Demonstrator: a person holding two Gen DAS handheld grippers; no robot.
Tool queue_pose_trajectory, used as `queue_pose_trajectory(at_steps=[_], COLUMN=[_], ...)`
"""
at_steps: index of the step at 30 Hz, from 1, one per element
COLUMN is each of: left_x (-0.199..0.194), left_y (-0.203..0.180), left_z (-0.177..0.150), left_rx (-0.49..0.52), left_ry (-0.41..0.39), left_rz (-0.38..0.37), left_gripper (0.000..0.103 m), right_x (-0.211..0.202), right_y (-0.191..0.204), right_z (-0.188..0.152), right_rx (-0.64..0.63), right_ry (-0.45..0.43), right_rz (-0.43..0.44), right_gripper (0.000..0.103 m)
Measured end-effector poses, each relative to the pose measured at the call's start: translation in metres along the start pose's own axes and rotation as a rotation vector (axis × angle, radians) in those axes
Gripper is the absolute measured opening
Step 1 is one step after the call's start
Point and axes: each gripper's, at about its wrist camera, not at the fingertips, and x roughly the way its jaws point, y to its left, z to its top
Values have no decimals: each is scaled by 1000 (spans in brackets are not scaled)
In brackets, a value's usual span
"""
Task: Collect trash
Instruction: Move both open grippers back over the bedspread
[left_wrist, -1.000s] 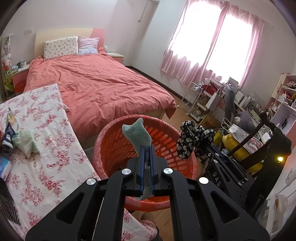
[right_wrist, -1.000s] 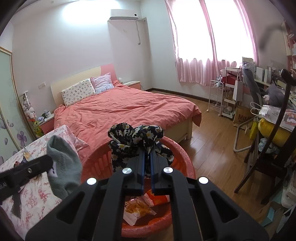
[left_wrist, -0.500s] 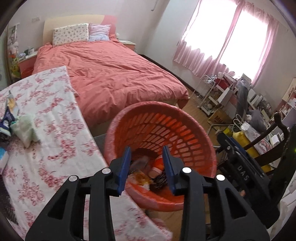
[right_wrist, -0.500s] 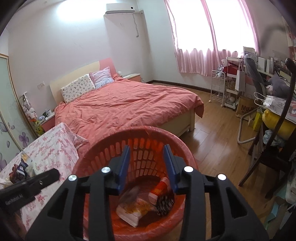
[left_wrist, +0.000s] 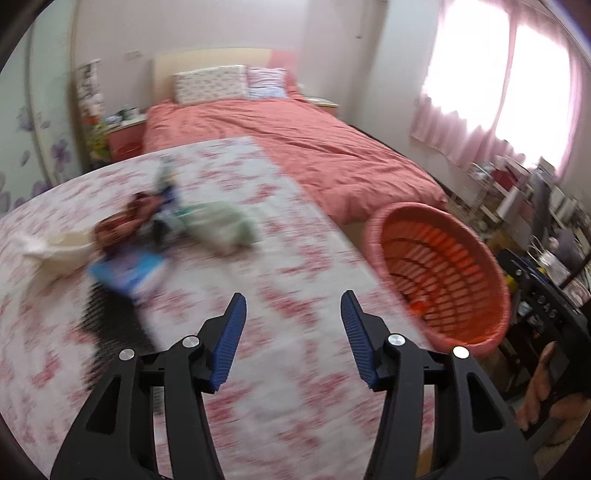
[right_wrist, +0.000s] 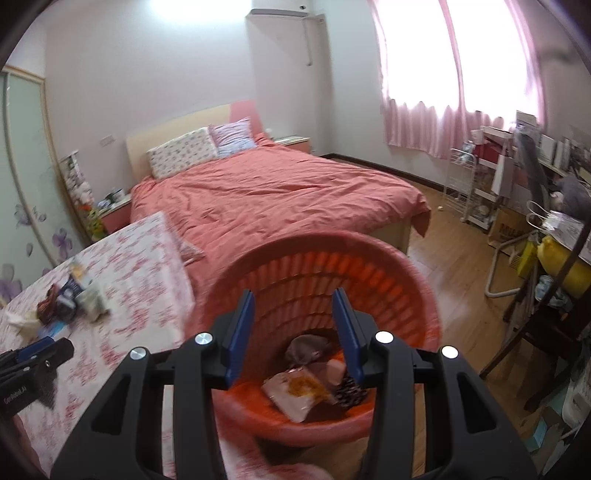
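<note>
left wrist: down over floral table (left_wrist: 295, 387) | right wrist: close above basket (right_wrist: 406, 266) | shared: bed (left_wrist: 314, 147)

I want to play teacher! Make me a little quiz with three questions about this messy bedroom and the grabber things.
1. True or false: the left gripper holds a sock.
2. Which is under the right gripper? A) round orange plastic basket B) pink-covered bed C) wooden floor
3. Fill in: the pile of leftover trash lies on the ____-patterned tablecloth.

Key: 1 false, its jaws are opening, empty. 2 A. 3 flower.
</note>
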Motion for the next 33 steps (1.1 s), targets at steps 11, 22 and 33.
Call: queue_pose_trajectory(at_steps=[11,22,33], left_x=[-33,-68,-85], left_y=[115,192,236], left_z=[-22,-36,-51], left_rx=[-199,-307,-376], left_ry=[-18,-60,-65], left_rz=[179,286,298], left_gripper=[57,58,59], right_x=[-12,-14,24], right_y=[113,241,299], right_z=[-23,-58,-77], right_rx=[-152,-321,-408], right_ry=[69,177,320], right_rz=[193,396,368], right_gripper=[44,44,44])
